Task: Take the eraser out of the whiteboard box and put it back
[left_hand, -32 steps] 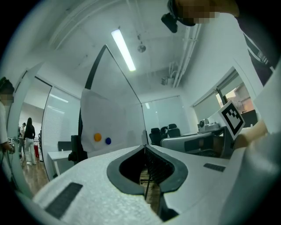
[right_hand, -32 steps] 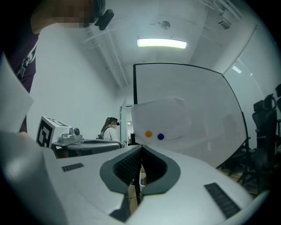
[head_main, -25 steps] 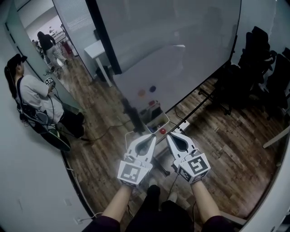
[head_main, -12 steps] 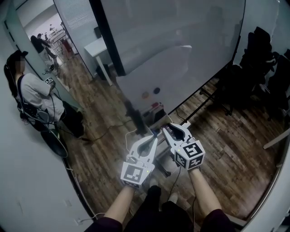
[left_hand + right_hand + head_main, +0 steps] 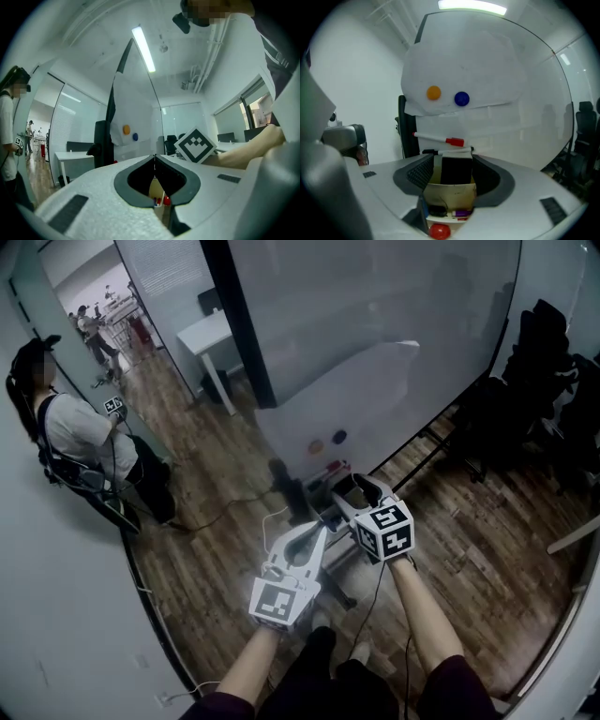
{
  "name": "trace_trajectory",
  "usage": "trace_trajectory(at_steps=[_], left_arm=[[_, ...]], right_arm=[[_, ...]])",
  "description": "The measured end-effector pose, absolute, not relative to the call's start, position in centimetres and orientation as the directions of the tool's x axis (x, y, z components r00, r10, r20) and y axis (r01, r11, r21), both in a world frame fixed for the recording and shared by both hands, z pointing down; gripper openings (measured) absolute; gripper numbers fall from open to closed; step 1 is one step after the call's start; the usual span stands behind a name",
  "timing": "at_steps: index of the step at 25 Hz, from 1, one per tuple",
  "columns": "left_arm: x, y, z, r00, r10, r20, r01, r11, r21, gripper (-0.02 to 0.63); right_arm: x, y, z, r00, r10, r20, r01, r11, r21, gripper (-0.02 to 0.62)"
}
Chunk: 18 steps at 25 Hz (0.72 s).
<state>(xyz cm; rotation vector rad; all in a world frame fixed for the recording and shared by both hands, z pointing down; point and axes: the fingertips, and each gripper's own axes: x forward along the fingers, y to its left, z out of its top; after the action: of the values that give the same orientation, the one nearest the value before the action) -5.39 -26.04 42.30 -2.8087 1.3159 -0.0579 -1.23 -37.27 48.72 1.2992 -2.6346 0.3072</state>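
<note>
In the right gripper view the black eraser [image 5: 456, 169] with a white top stands upright in the tan cardboard box [image 5: 451, 192] under the whiteboard [image 5: 487, 70]. My right gripper [image 5: 454, 161] is around it with the jaws opening; a thin gap shows on the eraser's left side. In the head view the right gripper [image 5: 354, 486] reaches to the board's foot. The left gripper [image 5: 314, 532] hangs back at the left, shut with nothing in it; its tips meet in the left gripper view [image 5: 154, 157], where the box [image 5: 156, 190] shows through the jaw hole.
A red-capped marker [image 5: 440, 139] lies on the board's ledge above the box, with an orange magnet [image 5: 434, 92] and a blue magnet [image 5: 461, 98] higher up. A red ball [image 5: 439, 230] sits below the box. A person [image 5: 75, 437] stands far left; black chairs [image 5: 553, 362] at right.
The right gripper has gone forward and down to the box under the board, and its jaws have gone from shut to wide. The left gripper has shifted only a little.
</note>
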Motion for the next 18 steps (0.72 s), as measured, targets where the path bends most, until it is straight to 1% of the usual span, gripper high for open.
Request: trace_trajectory(at_steps=[3,6,9,12,18], left_arm=[[-6.0,-26.8,42.4,0.635,-0.772,0.010,-0.771,-0.635,-0.051,0.006],[-6.3,-26.9,41.8,0.633,-0.774,-0.031,-0.773,-0.629,-0.081,0.006],[-6.3,-26.3,40.8,0.641,-0.763,-0.085,-0.765,-0.626,-0.149,0.006],[-6.2,-25.9,40.3,0.647,-0.754,-0.109,-0.758,-0.621,-0.201,0.006],[-6.1,-25.7,40.3,0.646,-0.755,-0.112,-0.759,-0.618,-0.206,0.006]], right_arm=[[-2.0,-38.6,49.5,-0.599,-0.738,0.311,-0.790,0.607,-0.081,0.242],[-2.3,-39.4,50.4,-0.585,-0.733,0.349,-0.795,0.604,-0.064,0.242],[-2.2,-39.5,50.5,-0.574,-0.745,0.340,-0.804,0.592,-0.060,0.238],[-2.2,-39.5,50.5,-0.573,-0.751,0.328,-0.806,0.588,-0.060,0.235],[-2.1,-38.8,49.8,-0.582,-0.758,0.295,-0.801,0.597,-0.046,0.232]])
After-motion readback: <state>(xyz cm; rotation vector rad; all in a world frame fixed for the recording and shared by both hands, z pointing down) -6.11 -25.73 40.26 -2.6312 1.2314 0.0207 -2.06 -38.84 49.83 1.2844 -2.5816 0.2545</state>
